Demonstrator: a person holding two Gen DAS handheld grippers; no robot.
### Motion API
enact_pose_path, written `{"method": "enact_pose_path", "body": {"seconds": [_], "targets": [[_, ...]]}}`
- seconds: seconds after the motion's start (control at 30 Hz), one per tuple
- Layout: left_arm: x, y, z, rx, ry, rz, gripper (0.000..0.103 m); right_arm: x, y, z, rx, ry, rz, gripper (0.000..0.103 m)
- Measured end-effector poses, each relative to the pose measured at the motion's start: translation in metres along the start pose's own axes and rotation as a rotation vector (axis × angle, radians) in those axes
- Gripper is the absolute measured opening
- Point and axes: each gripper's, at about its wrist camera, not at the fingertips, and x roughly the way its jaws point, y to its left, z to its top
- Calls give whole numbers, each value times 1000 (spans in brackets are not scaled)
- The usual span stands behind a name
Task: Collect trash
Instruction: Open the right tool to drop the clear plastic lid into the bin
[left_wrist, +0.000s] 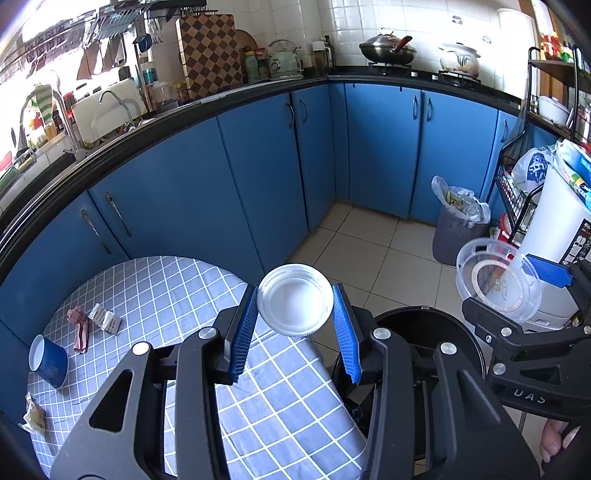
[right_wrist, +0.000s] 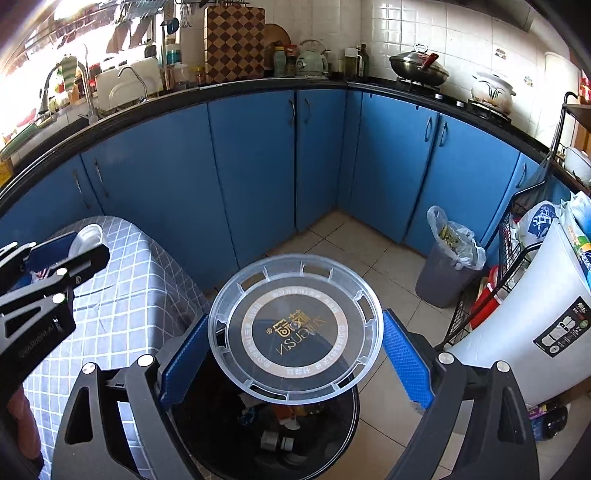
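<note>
My left gripper (left_wrist: 295, 314) is shut on a white plastic lid (left_wrist: 294, 304) and holds it over the right edge of the checked table (left_wrist: 166, 295), next to the black trash bin (left_wrist: 454, 328). My right gripper (right_wrist: 295, 343) is shut on a clear round container lid with gold print (right_wrist: 295, 328) and holds it right above the open black trash bin (right_wrist: 273, 435), which holds several pieces of trash. The clear lid also shows in the left wrist view (left_wrist: 498, 280). On the table lie a blue cup on its side (left_wrist: 48, 358), a small carton (left_wrist: 105, 319), a pink wrapper (left_wrist: 79, 328) and a yellow packet (left_wrist: 35, 417).
Blue kitchen cabinets (left_wrist: 258, 166) run along the back. A grey bin with a plastic liner (left_wrist: 458, 229) stands on the tiled floor at the right. A white appliance (right_wrist: 528, 325) and a black wire rack (right_wrist: 517, 251) stand at the far right.
</note>
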Motion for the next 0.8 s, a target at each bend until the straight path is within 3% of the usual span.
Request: {"method": "enact_pose_path", "body": {"seconds": [0.17,0.27,0.8], "targets": [[0,-3,0,4,0,-5,41,-2,3,-2,-16,-3,10,88],[-2,-4,1,5,-3,-8,41,-3,3,-2,-18,-7,6,94],[-5,-21,4,32,-7,-24,41,-6,-19,-7,15,-9,-47,94]]}}
